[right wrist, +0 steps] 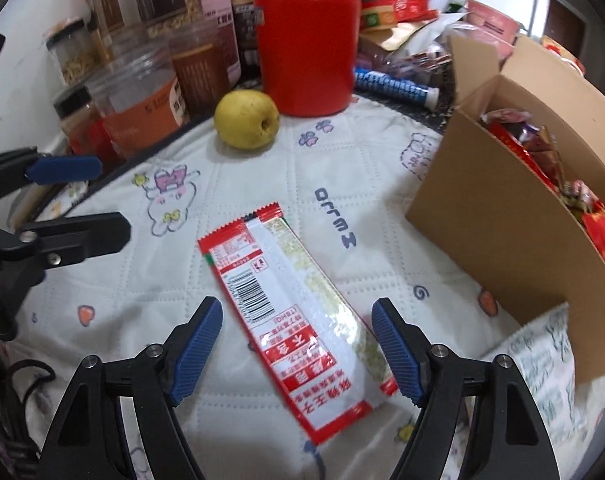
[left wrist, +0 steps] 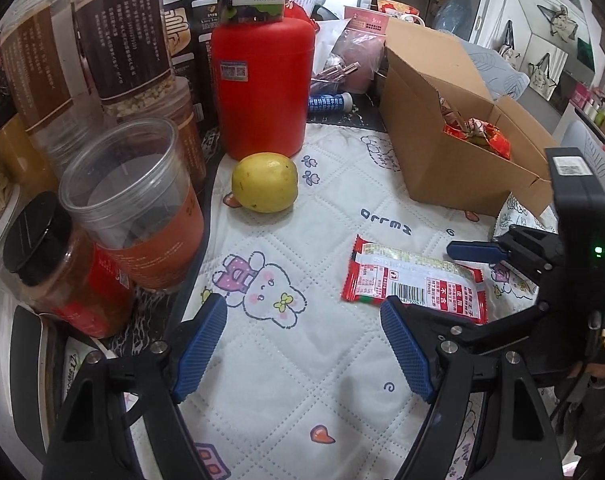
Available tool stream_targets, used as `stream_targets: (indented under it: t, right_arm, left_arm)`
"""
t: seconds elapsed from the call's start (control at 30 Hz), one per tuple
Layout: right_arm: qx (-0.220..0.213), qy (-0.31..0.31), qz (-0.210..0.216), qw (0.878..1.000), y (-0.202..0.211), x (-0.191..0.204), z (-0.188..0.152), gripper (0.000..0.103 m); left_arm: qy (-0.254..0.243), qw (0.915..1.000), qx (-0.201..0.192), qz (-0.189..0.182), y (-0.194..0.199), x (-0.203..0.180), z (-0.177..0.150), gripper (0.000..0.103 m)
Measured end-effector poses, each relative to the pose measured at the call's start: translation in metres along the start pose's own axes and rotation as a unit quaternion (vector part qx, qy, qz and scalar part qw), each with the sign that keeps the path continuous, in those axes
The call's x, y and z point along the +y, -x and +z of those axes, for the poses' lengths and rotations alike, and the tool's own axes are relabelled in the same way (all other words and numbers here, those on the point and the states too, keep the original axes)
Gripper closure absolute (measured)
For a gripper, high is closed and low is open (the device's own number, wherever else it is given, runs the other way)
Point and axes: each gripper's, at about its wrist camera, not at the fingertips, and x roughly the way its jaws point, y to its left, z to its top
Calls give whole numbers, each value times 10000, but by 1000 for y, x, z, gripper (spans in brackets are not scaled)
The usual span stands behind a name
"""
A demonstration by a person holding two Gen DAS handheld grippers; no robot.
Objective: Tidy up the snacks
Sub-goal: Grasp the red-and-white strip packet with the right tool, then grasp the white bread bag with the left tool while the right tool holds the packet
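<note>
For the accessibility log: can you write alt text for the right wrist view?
The right tool hovers open over a red and white snack packet lying flat on a cartoon-printed quilted cloth. An open cardboard box of snacks stands to the right; a yellow fruit, a red canister and jars stand behind.

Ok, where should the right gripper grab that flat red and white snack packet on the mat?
Take the red and white snack packet across its narrow width near the middle, coming from above. It lies flat and long on the quilted mat, already between the right gripper's open jaws.
</note>
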Motion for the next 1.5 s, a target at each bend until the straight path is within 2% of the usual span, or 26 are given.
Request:
stream_targets:
  t: [0.13, 0.3, 0.33, 0.37, 0.4, 0.5, 0.7, 0.87, 1.1, 1.5]
  right_arm:
    - [228, 63, 31, 9997, -10, -1, 1, 23]
    - [248, 59, 38, 9997, -12, -2, 2, 22]
    - [234, 37, 6, 9997, -13, -2, 2, 24]
    - [207, 16, -56, 9998, -12, -3, 2, 32]
    - [161, 1, -65, 9998, -11, -3, 3, 48]
    - [70, -1, -127, 9999, -7, 1, -1, 53]
    - [-157, -443, 26, 9989, 10, 0, -13, 55]
    - [-413, -711, -120, 9965, 36, 1, -24, 55]
    - [-750, -1129, -473, 9896, 81, -3, -48, 55]
    - [-1084, -1982, -1059, 9684, 141, -34, -104, 55]
  left_arm:
    - [1, 10000, 29, -5, -3, -1, 1, 24]
    - [-3, 10000, 13, 0, -2, -2, 1, 24]
    - [-10, 10000, 5, 6, -2, -2, 2, 24]
    - [-16, 10000, -3, 17, -1, -3, 2, 24]
    - [-17, 10000, -16, 22, 0, -3, 1, 24]
    - [-44, 10000, -52, 44, 4, -6, 0, 24]
    - [-157, 9998, -156, 27, 14, -13, -1, 24]
    - [-263, 9992, -266, -105, 25, -21, -2, 24]
    - [-559, 9973, -362, -318, 37, -45, -4, 24]
    - [-1097, 9896, -386, -845, 40, -106, 1, 24]
